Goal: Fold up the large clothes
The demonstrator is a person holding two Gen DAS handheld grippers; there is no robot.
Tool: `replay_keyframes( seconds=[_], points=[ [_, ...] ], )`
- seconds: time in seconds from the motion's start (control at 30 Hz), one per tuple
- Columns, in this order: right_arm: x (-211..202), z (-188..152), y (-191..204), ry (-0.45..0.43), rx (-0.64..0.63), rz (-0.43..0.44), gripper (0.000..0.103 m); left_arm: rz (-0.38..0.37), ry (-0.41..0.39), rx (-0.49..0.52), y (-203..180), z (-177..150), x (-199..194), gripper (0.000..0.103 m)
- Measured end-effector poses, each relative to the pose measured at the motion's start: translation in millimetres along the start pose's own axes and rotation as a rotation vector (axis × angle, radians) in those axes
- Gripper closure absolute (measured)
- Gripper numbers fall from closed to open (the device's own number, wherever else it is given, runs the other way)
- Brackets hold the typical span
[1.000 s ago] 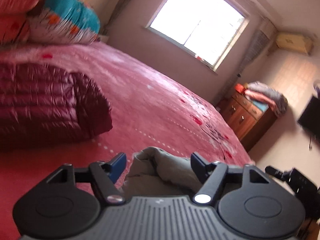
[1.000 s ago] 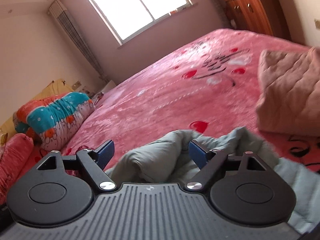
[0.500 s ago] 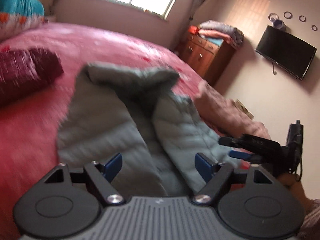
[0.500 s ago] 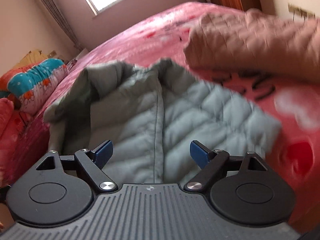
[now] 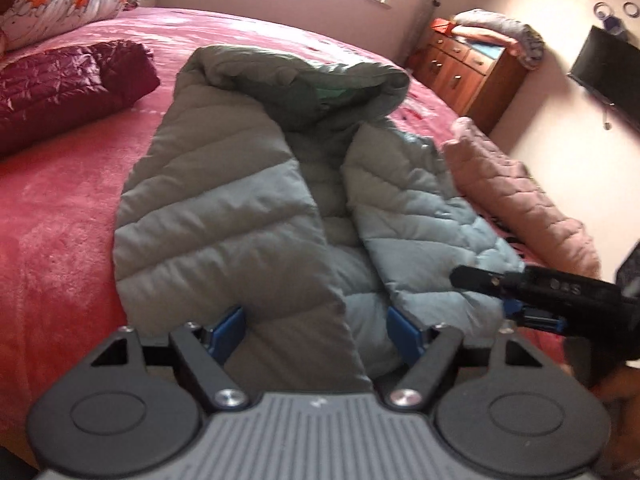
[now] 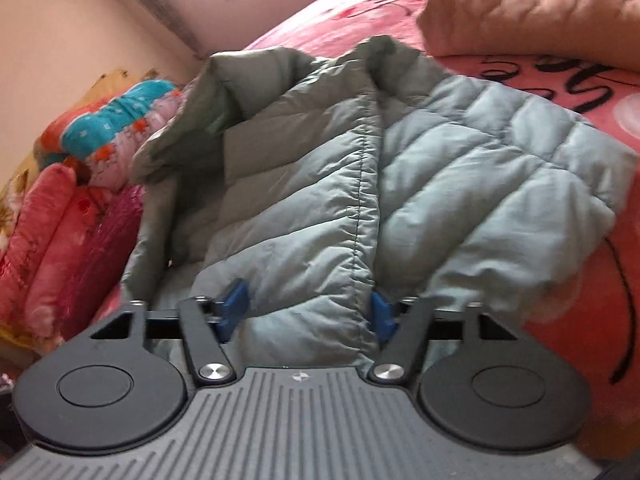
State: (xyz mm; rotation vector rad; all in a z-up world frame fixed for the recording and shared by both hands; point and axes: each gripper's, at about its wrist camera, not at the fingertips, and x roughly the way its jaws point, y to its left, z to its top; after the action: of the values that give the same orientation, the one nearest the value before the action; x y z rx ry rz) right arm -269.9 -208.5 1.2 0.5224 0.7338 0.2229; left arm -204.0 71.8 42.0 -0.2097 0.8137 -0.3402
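Observation:
A grey-green quilted puffer jacket [image 5: 248, 208] lies spread on the pink bed, hood at the far end, both front panels folded over the middle. My left gripper [image 5: 316, 330] is open, its blue pads on either side of the jacket's near hem. My right gripper [image 6: 306, 314] is open over the hem beside the front seam of the jacket [image 6: 320, 184]. The right gripper also shows in the left wrist view [image 5: 532, 292] at the jacket's right edge.
A folded maroon puffer jacket [image 5: 60, 92] lies at the left. A folded pink quilted garment [image 5: 516, 196] lies right of the jacket, also in the right wrist view [image 6: 532, 8]. Colourful pillows [image 6: 120, 120] are piled at the headboard. A wooden dresser [image 5: 472, 68] stands by the wall.
Both grippers have pulled back toward the near hem and dropped lower. The jacket went from a bunched heap to lying spread flat on the bed.

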Motion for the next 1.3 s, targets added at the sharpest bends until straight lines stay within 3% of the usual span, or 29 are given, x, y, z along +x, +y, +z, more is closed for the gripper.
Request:
replay_keyframes(
  seconds=[0.23, 0.37, 0.5, 0.6, 0.8, 1.03, 1.3],
  points=[
    [-9, -5, 19, -0.016, -0.115, 0.015, 0.073, 0.082, 0.007, 0.002, 0, 4, 15, 0.031],
    [-17, -2, 21, -0.07, -0.115, 0.034, 0.086, 0.145, 0.018, -0.019, 8, 8, 21, 0.053],
    [-27, 8, 19, -0.141, -0.068, 0.068, 0.088, 0.134, 0.017, -0.076, 19, 17, 14, 0.075],
    [-37, 20, 16, -0.202, -0.016, 0.107, 0.089, 0.122, -0.01, -0.119, 28, 32, 5, 0.083],
    [-53, 58, 2, -0.353, 0.102, 0.168, 0.089, 0.149, -0.117, -0.151, 47, 81, -8, 0.085],
    [-57, 117, -24, -0.5, 0.183, 0.166, 0.089, 0.238, -0.223, -0.097, 64, 157, 4, 0.085],
    [-57, 177, -75, -0.63, 0.356, 0.155, 0.089, 0.316, -0.302, -0.152, 100, 220, 28, 0.085]
  ],
)
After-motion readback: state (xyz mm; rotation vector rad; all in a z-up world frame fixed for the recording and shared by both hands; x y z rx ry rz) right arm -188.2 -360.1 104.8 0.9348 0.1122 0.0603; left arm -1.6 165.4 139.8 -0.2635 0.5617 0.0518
